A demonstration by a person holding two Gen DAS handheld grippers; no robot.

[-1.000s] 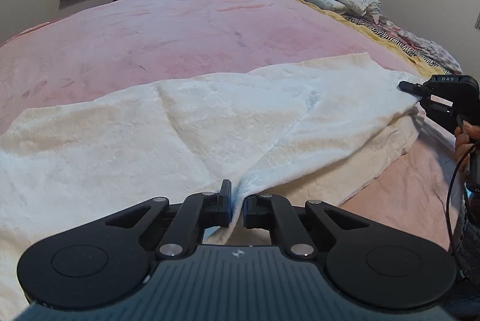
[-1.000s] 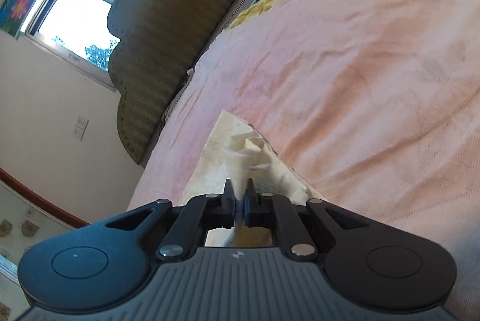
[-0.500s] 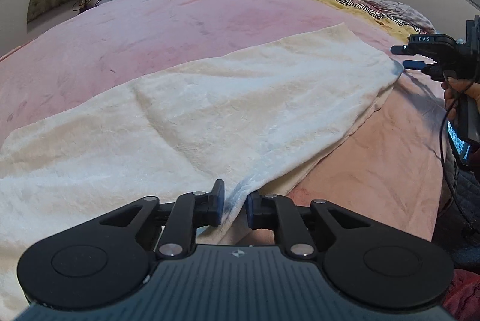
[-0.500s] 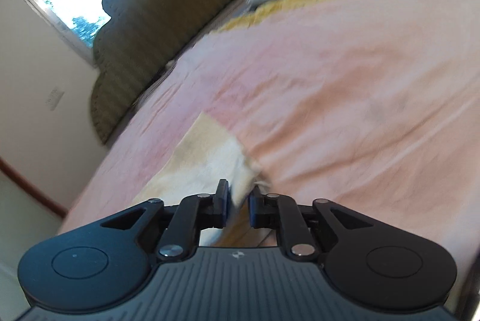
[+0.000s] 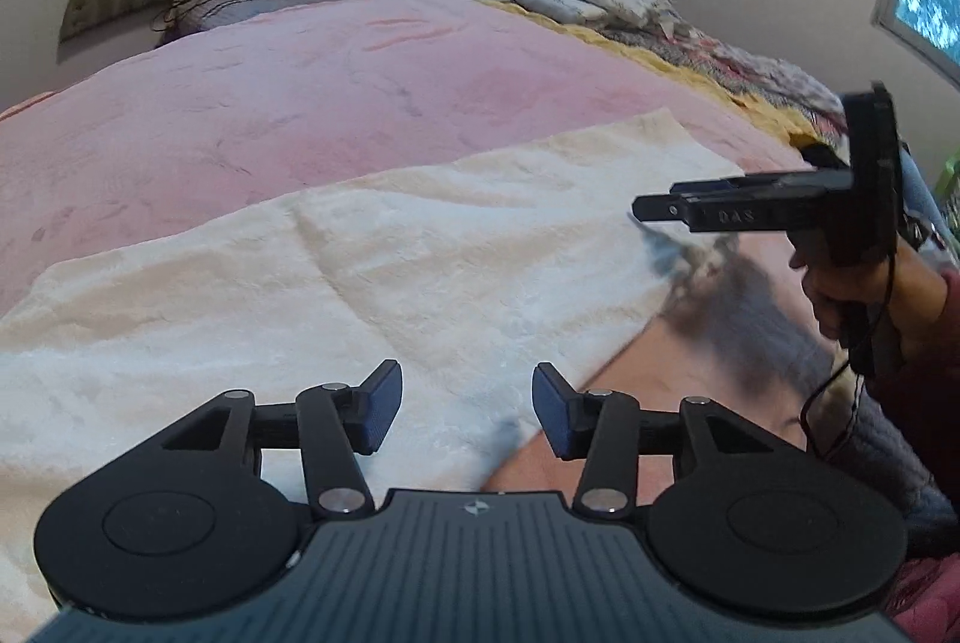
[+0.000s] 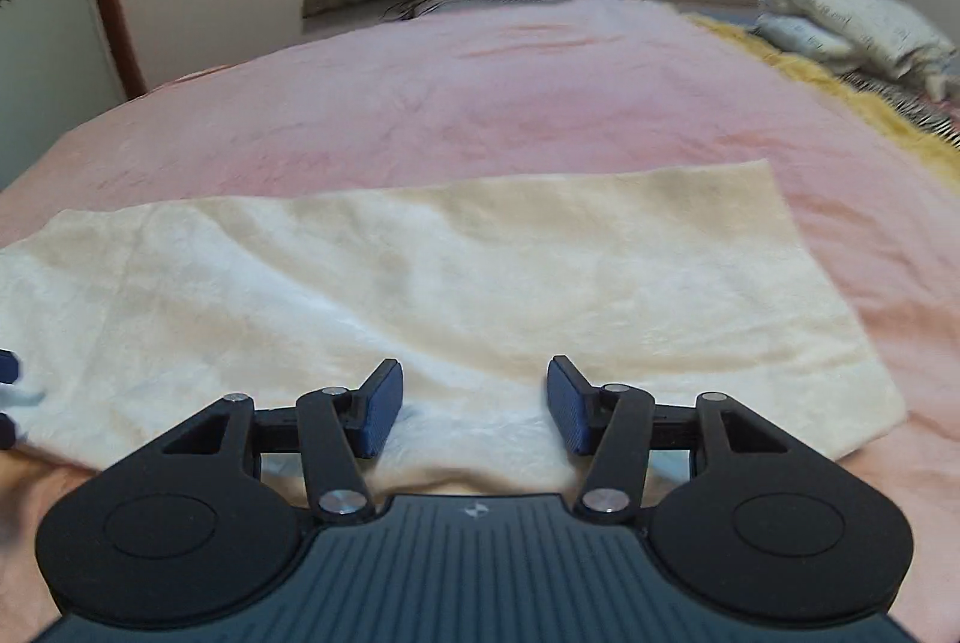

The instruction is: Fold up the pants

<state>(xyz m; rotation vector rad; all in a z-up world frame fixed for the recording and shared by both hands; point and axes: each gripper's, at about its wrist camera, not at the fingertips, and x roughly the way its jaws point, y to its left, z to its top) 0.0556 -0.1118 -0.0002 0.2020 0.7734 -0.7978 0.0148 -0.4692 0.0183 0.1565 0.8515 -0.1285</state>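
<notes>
Cream pants [image 6: 456, 283] beneath both spread tools

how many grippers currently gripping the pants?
0. The left gripper is open above the near edge of the cream pants. The right gripper is open over the pants' near edge, toward their right end. Neither pinches fabric.

1. Left gripper [image 5: 461, 407]: jaws spread wide, nothing between the blue pads [image 5: 379, 406].
2. Right gripper [image 6: 474, 406]: jaws spread wide, empty; held level, gripped from below by the right hand [image 5: 852, 277].
</notes>
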